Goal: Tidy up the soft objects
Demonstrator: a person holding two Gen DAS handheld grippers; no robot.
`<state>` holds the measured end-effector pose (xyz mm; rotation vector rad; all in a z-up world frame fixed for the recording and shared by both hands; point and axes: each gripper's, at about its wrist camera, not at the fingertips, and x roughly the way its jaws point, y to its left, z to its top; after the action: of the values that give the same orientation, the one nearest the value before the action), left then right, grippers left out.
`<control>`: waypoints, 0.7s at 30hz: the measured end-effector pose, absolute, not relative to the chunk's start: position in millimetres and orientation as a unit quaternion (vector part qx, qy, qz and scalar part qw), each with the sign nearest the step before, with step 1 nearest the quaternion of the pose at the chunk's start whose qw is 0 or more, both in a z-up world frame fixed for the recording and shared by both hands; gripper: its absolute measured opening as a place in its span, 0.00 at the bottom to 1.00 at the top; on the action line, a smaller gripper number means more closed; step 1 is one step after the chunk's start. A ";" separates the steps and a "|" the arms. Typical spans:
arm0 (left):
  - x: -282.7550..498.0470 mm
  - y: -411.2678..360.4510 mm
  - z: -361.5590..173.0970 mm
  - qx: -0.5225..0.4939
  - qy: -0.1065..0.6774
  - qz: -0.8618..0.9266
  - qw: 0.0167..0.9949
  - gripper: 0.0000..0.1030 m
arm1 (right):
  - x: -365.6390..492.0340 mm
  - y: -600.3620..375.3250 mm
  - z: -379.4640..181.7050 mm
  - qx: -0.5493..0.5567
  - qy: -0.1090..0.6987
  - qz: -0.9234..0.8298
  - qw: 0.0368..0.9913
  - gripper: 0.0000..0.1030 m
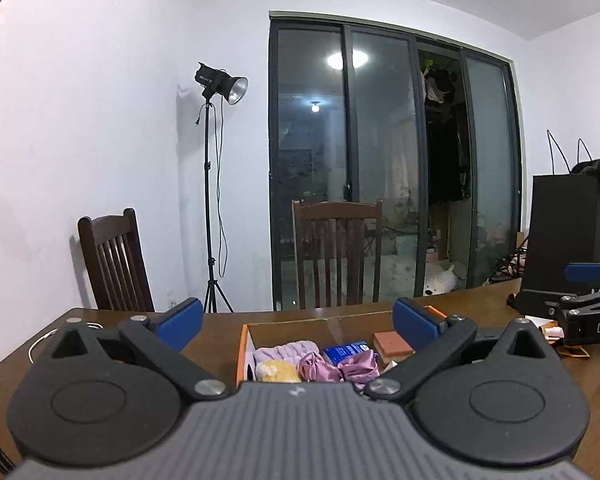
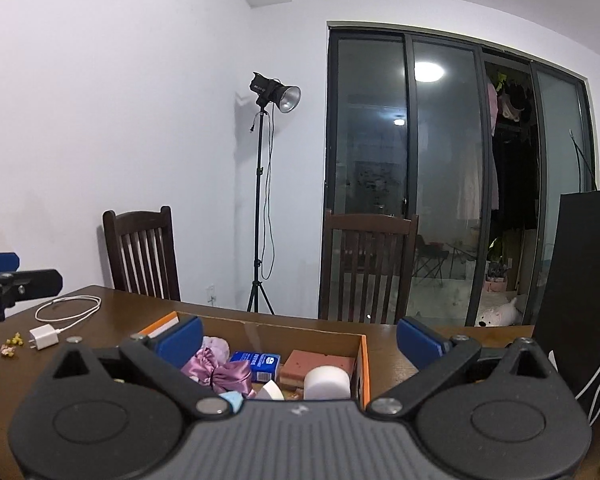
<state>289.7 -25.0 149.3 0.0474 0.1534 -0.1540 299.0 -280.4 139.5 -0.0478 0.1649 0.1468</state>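
An open cardboard box (image 1: 284, 325) with orange flaps sits on the wooden table and also shows in the right wrist view (image 2: 362, 356). It holds a lilac knit cloth (image 1: 286, 350), a yellow sponge (image 1: 278, 372), a pink satin pouch (image 1: 336, 366) (image 2: 220, 372), a blue tissue pack (image 1: 350, 351) (image 2: 256, 364), a reddish sponge (image 1: 392, 343) (image 2: 304, 364) and a white roll (image 2: 326, 382). My left gripper (image 1: 298, 322) is open and empty, held above the box's near side. My right gripper (image 2: 300, 340) is open and empty over the box.
A white charger with cable (image 2: 44, 338) and small yellow bits (image 2: 14, 340) lie on the table at left. A black bag (image 2: 580, 288) stands at right. Two wooden chairs (image 1: 336, 252) stand behind the table, with a light stand (image 1: 212, 184) by the wall.
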 end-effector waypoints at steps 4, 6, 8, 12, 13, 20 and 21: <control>276.2 -25.7 154.6 0.027 0.070 -0.074 0.994 1.00 | 287.1 -279.7 141.2 -0.026 0.082 0.074 0.994 1.00; 262.4 -24.0 157.5 0.021 0.063 -0.071 0.995 1.00 | 277.4 -279.3 145.1 -0.023 0.076 0.076 0.994 1.00; 245.2 -23.2 157.5 0.013 0.067 -0.071 0.995 1.00 | 260.5 -278.9 149.1 -0.019 0.065 0.078 0.995 1.00; 198.6 -19.7 149.6 0.001 0.079 -0.076 0.994 1.00 | 218.3 -277.6 142.6 -0.010 0.049 0.081 0.995 1.00; 181.5 -19.7 147.0 0.004 0.079 -0.074 0.994 1.00 | 204.9 -277.6 138.2 -0.006 0.051 0.078 0.996 1.00; 77.7 -10.9 113.2 0.019 0.032 -0.043 0.998 1.00 | 104.8 -280.4 106.0 0.010 0.033 0.083 0.996 1.00; 65.8 -7.7 106.7 0.021 0.034 -0.038 0.998 1.00 | 90.4 -279.8 100.6 0.009 0.028 0.083 0.996 1.00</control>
<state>65.8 -7.7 106.7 0.0412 0.0685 -0.0765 90.4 -279.8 100.6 0.0177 0.0560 0.1667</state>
